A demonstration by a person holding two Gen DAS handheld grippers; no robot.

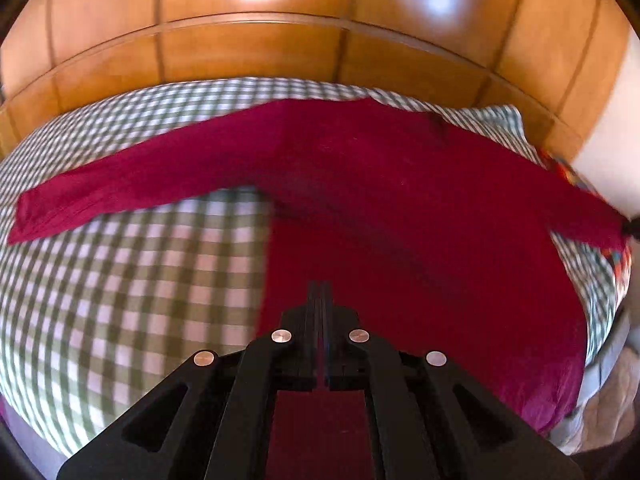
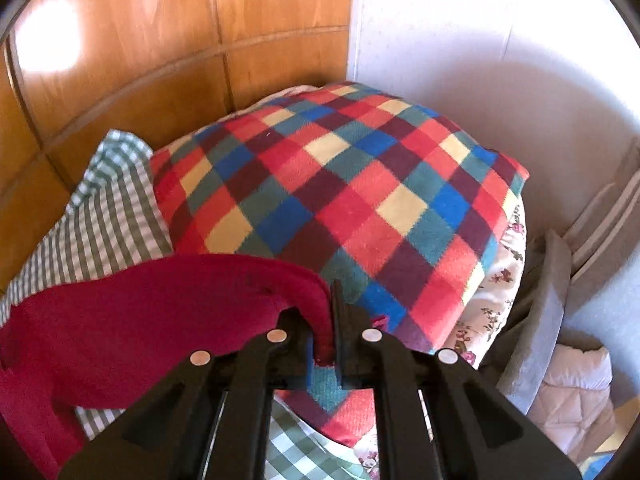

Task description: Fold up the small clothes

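Note:
A dark red long-sleeved top (image 1: 400,208) lies spread on the green-and-white checked bed cover (image 1: 120,280), one sleeve stretched to the left. My left gripper (image 1: 319,292) is shut over the top's near hem; whether it pinches cloth I cannot tell. My right gripper (image 2: 332,320) is shut on the end of the top's other sleeve (image 2: 168,308), which is lifted above the bed and arches from the left into the jaws. The right gripper's tip shows at the far right edge of the left wrist view (image 1: 630,228).
A wooden panelled wall (image 1: 280,48) runs behind the bed. A multicoloured checked blanket (image 2: 340,184) lies right of the checked cover (image 2: 112,208), over a floral sheet (image 2: 500,288). A white wall (image 2: 480,40), grey cushions (image 2: 540,320) and a white quilted item (image 2: 572,400) stand at the right.

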